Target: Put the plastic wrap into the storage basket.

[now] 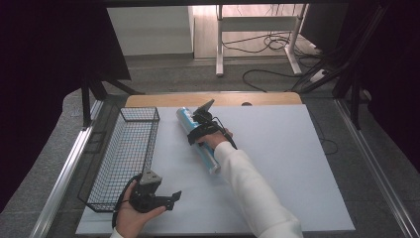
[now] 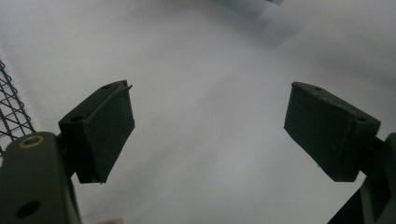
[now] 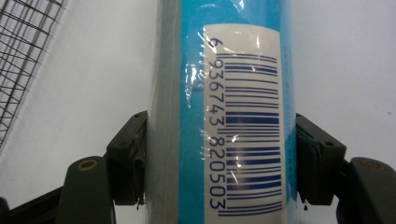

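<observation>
now, from the high view, your right gripper sits over the blue plastic-wrapped roll, which lies on the white tabletop near its far middle, running at a slant from far-left to near-right. your right hand in its white sleeve reaches across from the bottom edge to it. the black wire basket stands along the left side of the tabletop, apart from the roll. your left gripper rests low at the near-left corner, just beside the basket's near end, held in your left hand, its jaws pointing right.

in the left gripper view, your left gripper has its jaws spread wide with bare white tabletop between them and nothing in their hold. a bit of the wire basket shows at the left edge.

in the right gripper view, your right gripper has its two jaws pressed against either side of the roll, closed onto it. the roll runs straight up away from the camera, blue with a white barcode label facing you under shiny wrap. the basket's mesh shows at the upper left, apart from the roll, on the white tabletop.
</observation>
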Demonstrator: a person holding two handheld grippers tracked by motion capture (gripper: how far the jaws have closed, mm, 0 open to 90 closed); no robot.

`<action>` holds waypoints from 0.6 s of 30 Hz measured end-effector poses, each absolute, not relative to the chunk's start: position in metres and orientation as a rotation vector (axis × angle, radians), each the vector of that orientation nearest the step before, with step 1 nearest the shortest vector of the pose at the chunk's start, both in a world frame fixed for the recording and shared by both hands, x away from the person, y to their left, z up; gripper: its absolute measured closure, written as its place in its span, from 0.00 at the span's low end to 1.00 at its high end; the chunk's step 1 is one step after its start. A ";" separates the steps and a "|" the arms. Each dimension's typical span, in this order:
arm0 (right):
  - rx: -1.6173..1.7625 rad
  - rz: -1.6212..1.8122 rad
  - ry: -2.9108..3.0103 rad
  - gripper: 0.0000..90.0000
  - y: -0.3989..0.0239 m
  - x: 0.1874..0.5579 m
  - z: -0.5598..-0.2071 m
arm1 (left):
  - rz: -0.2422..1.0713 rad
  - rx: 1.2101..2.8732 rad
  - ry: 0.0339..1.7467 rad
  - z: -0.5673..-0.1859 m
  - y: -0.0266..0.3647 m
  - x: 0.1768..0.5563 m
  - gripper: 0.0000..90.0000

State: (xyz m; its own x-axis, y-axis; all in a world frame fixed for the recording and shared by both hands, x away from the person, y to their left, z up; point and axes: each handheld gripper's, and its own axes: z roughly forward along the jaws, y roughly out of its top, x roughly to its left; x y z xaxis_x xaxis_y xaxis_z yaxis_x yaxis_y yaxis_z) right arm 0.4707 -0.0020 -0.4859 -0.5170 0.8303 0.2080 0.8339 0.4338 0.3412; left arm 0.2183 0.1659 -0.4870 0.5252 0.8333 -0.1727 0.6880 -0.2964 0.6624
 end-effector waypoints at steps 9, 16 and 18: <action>-1.524 -0.701 -2.648 0.36 -0.017 0.466 -0.464 | 0.266 2.063 1.233 -0.487 0.166 0.218 0.18; -1.479 -0.774 -2.641 0.36 -0.031 0.453 -0.441 | 0.261 2.058 1.234 -0.488 0.166 0.219 0.18; -1.470 -0.788 -2.643 0.36 -0.036 0.447 -0.435 | 0.260 2.056 1.235 -0.488 0.166 0.219 0.18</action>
State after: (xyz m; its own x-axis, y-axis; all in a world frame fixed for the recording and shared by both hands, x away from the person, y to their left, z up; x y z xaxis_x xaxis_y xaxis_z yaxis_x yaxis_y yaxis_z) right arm 0.4469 -0.0365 -0.4347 -0.5574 0.7915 0.2508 0.7997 0.4305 0.4186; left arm 0.2187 0.1656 -0.4876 0.5223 0.8334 -0.1808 0.6901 -0.2884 0.6638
